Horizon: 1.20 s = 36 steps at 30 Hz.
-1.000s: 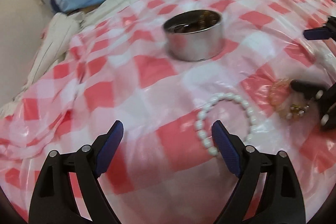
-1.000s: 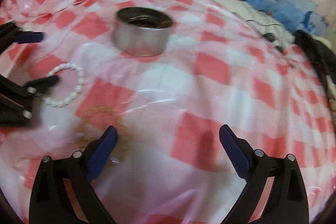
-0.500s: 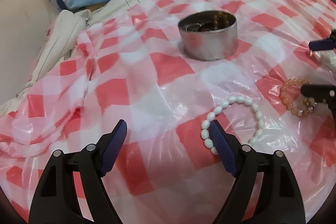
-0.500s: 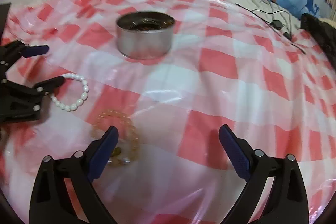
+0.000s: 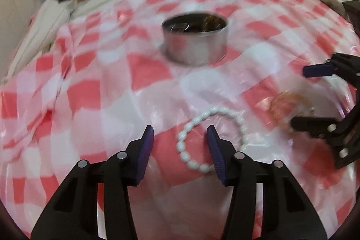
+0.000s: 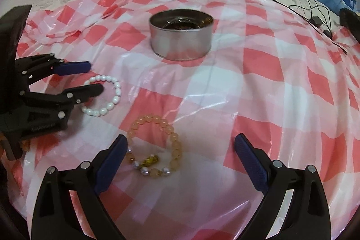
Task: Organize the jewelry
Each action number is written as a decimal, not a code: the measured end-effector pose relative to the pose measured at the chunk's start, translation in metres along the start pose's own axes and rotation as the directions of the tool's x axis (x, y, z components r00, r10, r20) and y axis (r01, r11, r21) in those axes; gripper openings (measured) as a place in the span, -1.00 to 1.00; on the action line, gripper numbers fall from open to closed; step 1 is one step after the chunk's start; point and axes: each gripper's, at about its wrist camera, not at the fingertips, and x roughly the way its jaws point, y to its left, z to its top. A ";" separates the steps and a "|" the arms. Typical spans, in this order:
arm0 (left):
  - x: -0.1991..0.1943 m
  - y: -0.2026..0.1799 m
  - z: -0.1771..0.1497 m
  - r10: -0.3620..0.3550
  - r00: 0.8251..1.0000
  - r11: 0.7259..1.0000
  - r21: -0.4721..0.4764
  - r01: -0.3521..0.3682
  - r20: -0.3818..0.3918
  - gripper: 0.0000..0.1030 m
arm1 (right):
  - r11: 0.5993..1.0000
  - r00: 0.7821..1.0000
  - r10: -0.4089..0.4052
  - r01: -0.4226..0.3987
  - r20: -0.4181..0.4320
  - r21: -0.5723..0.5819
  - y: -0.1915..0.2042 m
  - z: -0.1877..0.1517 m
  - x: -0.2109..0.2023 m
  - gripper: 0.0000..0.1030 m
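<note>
1. Between the left gripper's (image 5: 180,136) spread fingers lies one side of the white bead bracelet (image 5: 191,125), untouched.
2. Right gripper (image 6: 180,150) gapes wide over the amber bead bracelet (image 6: 157,145).
3. Beyond both, the round metal tin (image 6: 181,37) sits on the red-checked plastic sheet (image 6: 270,87).

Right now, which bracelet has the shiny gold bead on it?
The peach-orange bracelet by the right claw; the white bracelet is all plain white beads.

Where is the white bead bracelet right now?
The white bead bracelet lies flat on the checked plastic sheet, its near-left beads between the open left hand-held gripper fingers, nearer than the metal tin.
</note>
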 end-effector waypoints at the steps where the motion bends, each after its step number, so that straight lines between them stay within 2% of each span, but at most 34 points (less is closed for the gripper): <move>1: -0.001 0.002 0.000 -0.011 1.000 1.000 -0.010 0.011 -0.006 -0.24 | 1.000 1.000 0.003 -0.003 -0.003 0.002 -0.001 0.000 0.001 0.80; 2: -0.003 0.002 0.000 -0.028 1.000 0.999 -0.015 0.028 -0.011 -0.69 | 1.000 1.000 0.008 -0.008 -0.004 0.002 0.000 0.000 0.002 0.79; 3: -0.004 0.002 0.000 -0.029 1.000 1.000 -0.013 0.029 -0.011 -0.87 | 1.000 1.000 0.018 -0.018 -0.003 -0.004 0.001 0.000 0.001 0.79; 6: -0.010 0.004 -0.002 -0.075 0.997 0.997 -0.013 0.075 -0.013 -0.87 | 0.998 0.998 0.058 -0.058 -0.002 -0.019 0.006 0.000 0.001 0.76; 9: -0.012 0.004 -0.001 -0.092 0.996 0.996 -0.018 0.092 -0.004 -0.87 | 0.998 0.998 0.068 -0.068 0.006 -0.012 0.005 0.000 -0.001 0.76; 14: -0.002 -0.004 -0.002 -0.072 0.997 0.997 0.010 0.072 -0.040 -0.78 | 0.997 0.997 0.073 -0.073 -0.002 0.024 -0.003 0.001 0.004 0.68; 15: -0.002 -0.004 -0.002 -0.072 0.997 0.997 0.010 0.073 -0.041 -0.78 | 0.998 0.998 0.069 -0.069 -0.005 0.014 -0.001 0.001 0.005 0.55; 16: -0.002 -0.003 -0.002 -0.075 0.996 0.997 0.007 0.076 -0.040 -0.78 | 0.998 0.998 0.064 -0.064 -0.007 -0.004 0.002 0.001 0.006 0.30; 17: -0.004 -0.003 -0.002 -0.082 0.996 0.997 0.009 0.082 -0.041 -0.86 | 0.998 0.998 0.055 -0.055 -0.006 -0.017 0.005 0.001 0.006 0.15; 18: -0.005 -0.003 -0.002 -0.089 0.995 0.996 0.010 0.089 -0.039 -0.87 | 0.999 0.999 0.047 -0.047 -0.002 -0.025 0.005 0.001 0.004 -0.13; 19: -0.005 -0.004 -0.002 -0.088 0.995 0.996 0.012 0.088 -0.037 -0.87 | 0.998 0.998 0.055 -0.055 0.000 -0.022 0.004 0.000 0.003 -0.49; 22: -0.004 -0.004 -0.001 -0.080 0.996 0.997 0.018 0.081 -0.036 -0.87 | 0.996 0.996 0.084 -0.085 0.016 0.001 -0.002 0.001 -0.003 -0.77; 24: -0.004 -0.004 -0.001 -0.075 0.997 0.997 0.019 0.076 -0.034 -0.86 | 0.994 0.994 0.105 -0.105 0.027 0.007 -0.002 0.002 -0.006 -0.77; 26: -0.004 -0.003 -0.001 -0.070 0.997 0.997 0.016 0.071 -0.035 -0.85 | 0.996 0.995 0.091 -0.091 0.027 -0.004 0.000 0.003 -0.006 -0.74; 28: -0.003 -0.004 0.000 -0.061 0.997 0.998 0.023 0.062 -0.036 -0.84 | 0.996 0.996 0.084 -0.084 0.013 -0.004 0.000 0.002 -0.001 -0.48; 31: -0.001 -0.006 0.000 -0.044 0.998 0.998 0.033 0.045 -0.036 -0.73 | 0.999 0.999 0.043 -0.043 -0.007 -0.034 0.005 0.000 0.007 -0.42; 33: 0.000 -0.006 -0.001 -0.032 0.999 0.999 0.035 0.033 -0.036 -0.64 | 0.998 1.000 0.020 -0.020 -0.008 -0.058 0.009 -0.001 0.008 -0.44; 35: 0.000 -0.006 0.000 -0.030 0.999 0.999 0.043 0.031 -0.032 -0.65 | 0.997 0.999 0.032 -0.032 -0.005 -0.068 0.010 -0.001 0.006 -0.65; 36: -0.002 -0.007 0.000 -0.043 0.999 0.998 0.048 0.044 -0.032 -0.88 | 0.997 0.999 0.042 -0.042 0.002 -0.068 0.010 -0.001 0.004 -0.73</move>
